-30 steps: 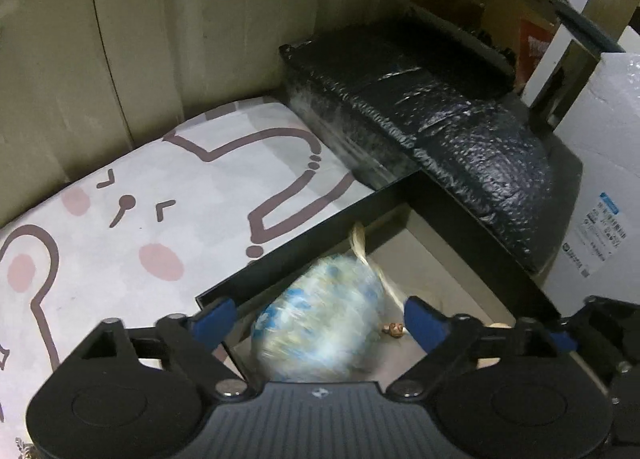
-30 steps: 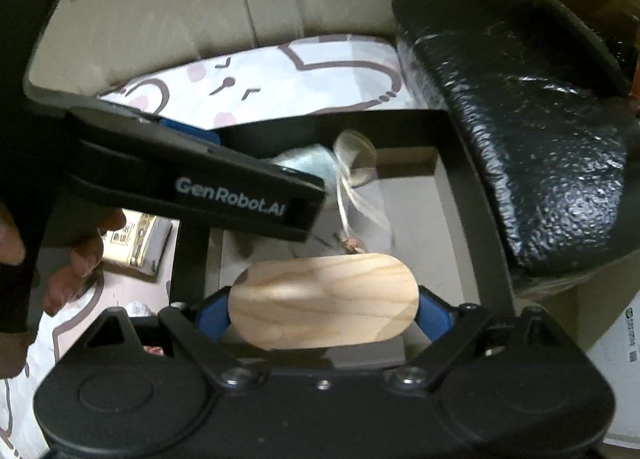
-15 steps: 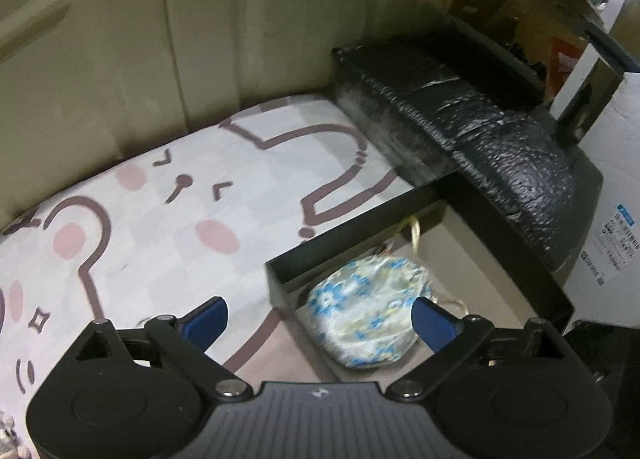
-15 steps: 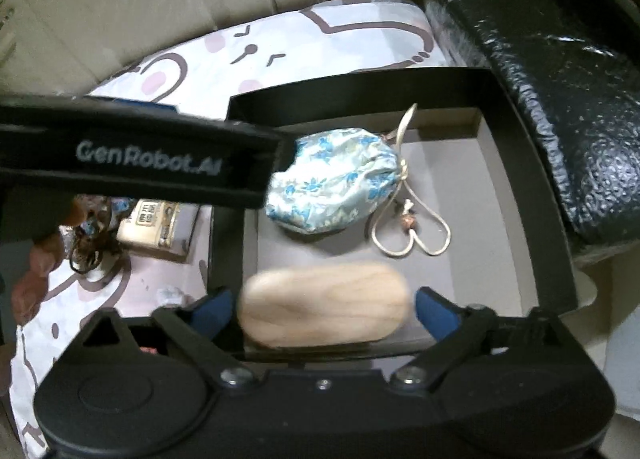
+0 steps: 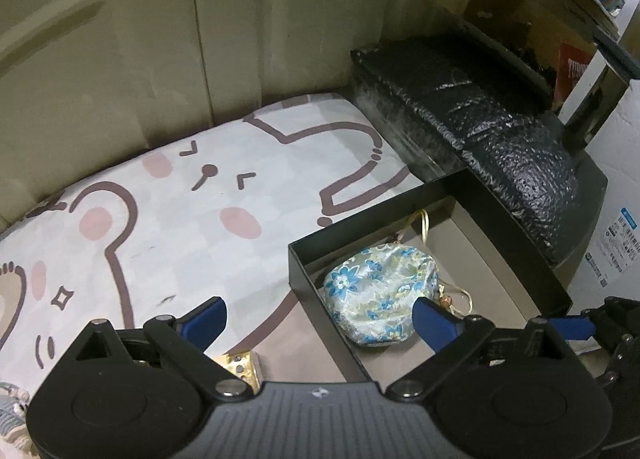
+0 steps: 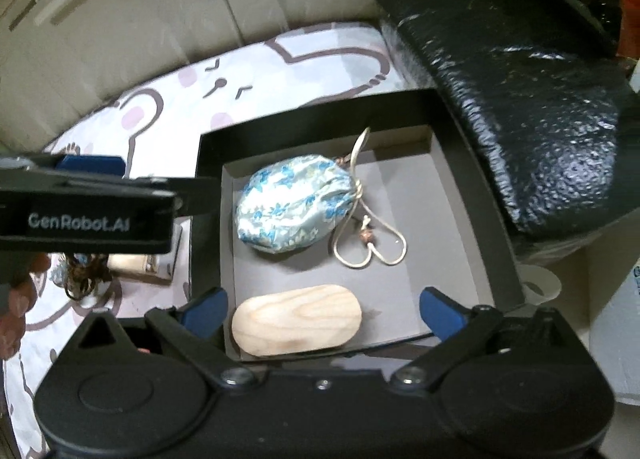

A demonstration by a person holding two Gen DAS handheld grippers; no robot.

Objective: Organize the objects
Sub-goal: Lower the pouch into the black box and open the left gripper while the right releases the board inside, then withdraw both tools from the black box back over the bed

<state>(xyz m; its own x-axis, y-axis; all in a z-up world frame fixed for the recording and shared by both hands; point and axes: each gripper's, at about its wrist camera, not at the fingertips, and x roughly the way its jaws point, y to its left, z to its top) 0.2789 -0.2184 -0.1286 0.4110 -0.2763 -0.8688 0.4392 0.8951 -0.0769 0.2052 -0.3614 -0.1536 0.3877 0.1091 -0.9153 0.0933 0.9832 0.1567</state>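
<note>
A black open box [image 6: 472, 195] [image 5: 316, 291] sits on a cartoon-print cloth [image 5: 180, 227]. Inside lie a blue floral drawstring pouch [image 6: 296, 211] [image 5: 380, 295] with a cream cord [image 6: 372, 247], and an oval wooden piece [image 6: 298, 319] at the box's near left corner. My right gripper [image 6: 322, 311] is open above the near edge of the box, the wooden piece lying loose between its fingers. My left gripper [image 5: 320, 319] is open and empty, above the box's left wall; its body shows in the right wrist view [image 6: 88, 215].
A black bubble-wrapped bundle [image 6: 520, 79] lies right of the box. A small gold-trimmed box [image 6: 144, 263] [image 5: 240, 367] and dark beads [image 6: 86, 271] lie on the cloth left of the box. Beige cabinet doors [image 5: 160, 39] stand behind. White packaging [image 5: 616, 243] is at the right.
The left gripper let go of the pouch in the box and drew back up and left. The right gripper opened, left the wooden piece in the box and pulled back.
</note>
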